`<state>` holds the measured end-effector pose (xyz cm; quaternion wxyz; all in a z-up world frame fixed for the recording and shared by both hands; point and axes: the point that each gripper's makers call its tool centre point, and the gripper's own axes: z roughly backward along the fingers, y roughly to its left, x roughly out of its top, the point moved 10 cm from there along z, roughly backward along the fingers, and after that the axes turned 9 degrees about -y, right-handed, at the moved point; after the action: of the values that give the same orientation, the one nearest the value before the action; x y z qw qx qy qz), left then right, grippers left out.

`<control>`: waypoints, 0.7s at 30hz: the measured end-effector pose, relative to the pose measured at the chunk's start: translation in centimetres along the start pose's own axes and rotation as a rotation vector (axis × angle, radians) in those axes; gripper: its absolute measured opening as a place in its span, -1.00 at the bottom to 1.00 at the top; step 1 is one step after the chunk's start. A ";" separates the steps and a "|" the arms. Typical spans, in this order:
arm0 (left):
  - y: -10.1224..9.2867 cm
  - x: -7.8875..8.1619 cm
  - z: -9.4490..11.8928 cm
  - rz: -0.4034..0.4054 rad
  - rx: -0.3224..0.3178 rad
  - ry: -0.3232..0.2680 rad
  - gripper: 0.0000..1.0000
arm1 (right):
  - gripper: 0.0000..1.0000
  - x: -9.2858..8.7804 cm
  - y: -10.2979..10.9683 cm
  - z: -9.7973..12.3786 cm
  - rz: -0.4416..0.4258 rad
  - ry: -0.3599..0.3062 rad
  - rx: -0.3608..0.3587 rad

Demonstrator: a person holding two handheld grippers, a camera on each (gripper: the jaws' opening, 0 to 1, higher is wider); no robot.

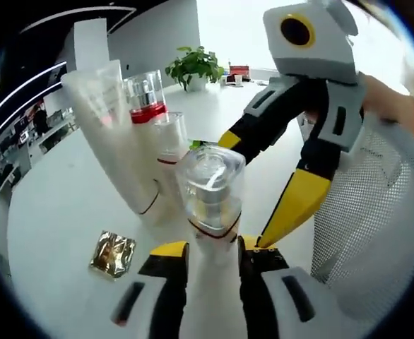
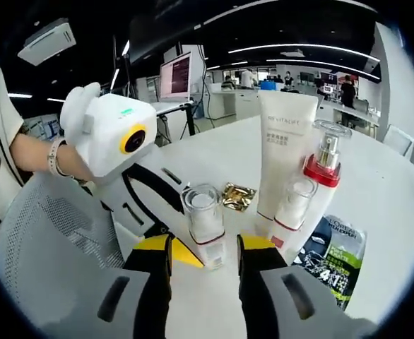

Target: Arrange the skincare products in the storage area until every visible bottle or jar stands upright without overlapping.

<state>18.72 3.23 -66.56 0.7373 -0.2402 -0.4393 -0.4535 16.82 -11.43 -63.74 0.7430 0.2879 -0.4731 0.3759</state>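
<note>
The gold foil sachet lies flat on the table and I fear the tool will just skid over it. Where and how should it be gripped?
Probably by an edge, from above. The gold foil sachet lies flat on the white table, offering no height to clamp. Its crinkled edge facing away from the tall white tube looks easiest to reach; the tube and bottles crowd the other side.

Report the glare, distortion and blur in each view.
Left gripper view: window light at the top is blown out, washing the far end of the white table; fisheye bends the tall white tube outward; the clear-capped bottle looks soft. Right gripper view: dim ceiling with bright strip lights, even light on the tube, curved edges.
</note>
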 end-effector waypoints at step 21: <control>-0.2 -0.5 -0.1 0.051 0.022 0.048 -0.66 | 0.16 -0.9 -1.3 0.6 -0.024 0.102 -0.132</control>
<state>18.52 3.26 -67.04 0.7616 -0.2322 -0.4202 -0.4353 17.35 -12.82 -64.43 0.7880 0.2243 -0.4549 0.3491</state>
